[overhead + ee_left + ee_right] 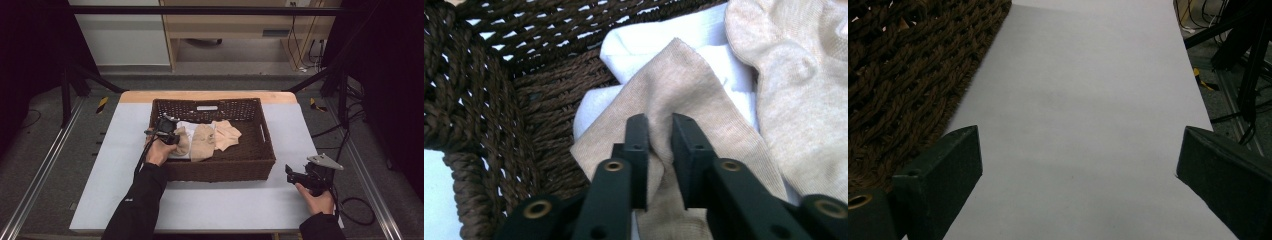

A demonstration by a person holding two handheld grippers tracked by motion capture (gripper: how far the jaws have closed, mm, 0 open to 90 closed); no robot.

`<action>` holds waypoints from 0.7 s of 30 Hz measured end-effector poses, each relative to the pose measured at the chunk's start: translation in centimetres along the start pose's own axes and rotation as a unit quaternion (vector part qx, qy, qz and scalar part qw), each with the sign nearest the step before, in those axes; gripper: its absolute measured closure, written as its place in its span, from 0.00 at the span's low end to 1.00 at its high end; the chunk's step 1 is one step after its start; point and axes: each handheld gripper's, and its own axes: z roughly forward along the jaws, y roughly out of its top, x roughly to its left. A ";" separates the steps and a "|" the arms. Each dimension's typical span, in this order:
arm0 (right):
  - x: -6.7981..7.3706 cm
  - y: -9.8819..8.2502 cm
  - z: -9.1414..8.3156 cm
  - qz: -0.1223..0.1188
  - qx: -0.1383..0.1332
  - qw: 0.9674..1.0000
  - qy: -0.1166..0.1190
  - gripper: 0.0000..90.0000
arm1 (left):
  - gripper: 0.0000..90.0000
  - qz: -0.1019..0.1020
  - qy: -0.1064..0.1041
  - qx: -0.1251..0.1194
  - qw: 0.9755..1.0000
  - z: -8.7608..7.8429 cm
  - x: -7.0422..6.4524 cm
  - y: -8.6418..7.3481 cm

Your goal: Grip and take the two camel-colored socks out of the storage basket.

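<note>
- Left tool clenched on beige sock, lying in basket's left end.
- Right tool released, idle over worktop.
- Risk: shallow pinch of fabric may slip; white cloth beneath could drag along.

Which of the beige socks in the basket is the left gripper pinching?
The leftmost beige sock, by the basket's left wall and lying partly on the white cloth. The left gripper has a fold of it; the other two beige socks lie untouched to its right.
</note>
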 end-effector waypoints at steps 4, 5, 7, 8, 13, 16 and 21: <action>0.0 0.0 0.0 -0.001 -0.001 1.000 0.000 0.05 | 0.93 -0.009 -0.003 0.003 1.000 -0.2 0.0 0.0; 0.0 0.0 0.0 0.001 -0.001 1.000 0.000 0.05 | 0.94 -0.011 -0.004 0.002 1.000 -0.2 0.0 0.0; 0.0 0.0 0.0 0.000 -0.001 1.000 0.000 0.05 | 0.94 -0.012 -0.005 0.001 1.000 -0.4 0.0 0.1; 0.0 0.0 0.0 0.000 0.000 1.000 0.000 0.05 | 0.94 -0.013 -0.003 -0.008 1.000 -0.6 -0.1 0.1; -0.1 0.0 -0.1 -0.002 -0.003 1.000 -0.002 0.05 | 0.95 -0.008 -0.010 -0.046 0.999 -1.6 -0.4 0.1; -0.1 0.0 -0.1 0.002 -0.002 1.000 -0.002 0.05 | 0.95 -0.008 -0.008 -0.062 0.998 -1.9 -0.4 0.1; -0.1 0.0 -0.1 0.000 -0.003 1.000 -0.004 0.05 | 0.95 -0.014 -0.024 -0.110 0.994 -2.7 -0.3 0.1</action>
